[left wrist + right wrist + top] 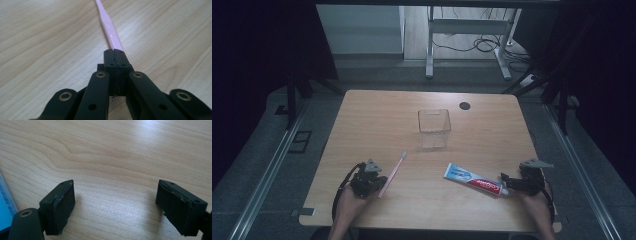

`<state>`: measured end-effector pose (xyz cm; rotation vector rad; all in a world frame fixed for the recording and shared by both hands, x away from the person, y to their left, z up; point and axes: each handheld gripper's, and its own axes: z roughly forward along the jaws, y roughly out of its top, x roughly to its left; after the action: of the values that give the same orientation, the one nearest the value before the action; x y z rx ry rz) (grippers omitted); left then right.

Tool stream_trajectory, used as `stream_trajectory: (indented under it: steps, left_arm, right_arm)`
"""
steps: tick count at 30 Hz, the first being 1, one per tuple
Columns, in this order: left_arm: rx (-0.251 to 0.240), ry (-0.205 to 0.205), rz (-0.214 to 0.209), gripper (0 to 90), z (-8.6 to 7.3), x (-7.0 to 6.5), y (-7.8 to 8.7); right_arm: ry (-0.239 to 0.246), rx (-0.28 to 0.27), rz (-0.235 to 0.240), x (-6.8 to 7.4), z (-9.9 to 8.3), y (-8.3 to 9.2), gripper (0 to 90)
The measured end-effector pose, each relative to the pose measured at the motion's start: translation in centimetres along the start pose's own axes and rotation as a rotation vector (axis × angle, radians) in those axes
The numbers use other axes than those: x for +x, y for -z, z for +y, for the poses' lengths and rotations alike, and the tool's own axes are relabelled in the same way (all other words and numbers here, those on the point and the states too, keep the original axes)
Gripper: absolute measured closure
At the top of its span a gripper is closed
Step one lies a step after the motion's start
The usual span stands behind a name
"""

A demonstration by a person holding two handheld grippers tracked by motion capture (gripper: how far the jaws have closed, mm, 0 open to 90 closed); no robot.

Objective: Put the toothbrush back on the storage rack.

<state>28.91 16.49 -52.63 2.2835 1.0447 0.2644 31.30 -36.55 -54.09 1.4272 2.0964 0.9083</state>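
High view counts one pink toothbrush (392, 174), one clear cup (434, 128) and one toothpaste tube (473, 179) on the desk (377, 115). Near the desk's front-left corner, the left gripper (379, 183) pinches the toothbrush's handle end; left gripper view shows its jaws pressed onto the handle. The cup stands mid-desk, bare wood around it. Near the front-right corner, the right gripper (504, 184) sits at the tube's cap; right gripper view shows its jaws spread over bare wood, the tube at the left edge.

A lab-like room: black curtains (257, 60), floor rails (267, 175), loose cables (482, 45).
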Motion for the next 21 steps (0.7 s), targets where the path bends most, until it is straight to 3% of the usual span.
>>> stream_trajectory:
  steps: [7,10,13,15,16,21]
  left_arm:
    - [0.004,-0.006,-0.012,89.5,0.2,-0.68,-0.23]
    - [-0.015,0.017,-0.005,88.2,0.23,-0.32,0.1]
    - [-0.036,0.056,-0.004,82.8,0.28,-0.03,0.37]
    - [-0.039,0.059,-0.004,80.9,0.33,0.1,0.44]
    - [-0.047,0.077,-0.001,74.6,0.48,0.16,0.52]
    - [-0.027,0.084,-0.002,64.8,1.02,0.21,0.38]
  right_arm:
    - [-0.001,0.001,0.0,0.01,0.01,0.0,15.2]
    - [0.001,0.001,0.0,0.0,0.0,0.0,15.2]
    - [0.001,0.001,0.0,0.0,0.0,0.0,15.2]
    - [0.0,0.001,0.0,0.01,0.01,0.0,15.2]
    - [0.001,0.001,0.0,0.01,0.0,0.0,15.2]
    - [0.001,0.001,0.0,0.01,0.0,0.0,15.2]
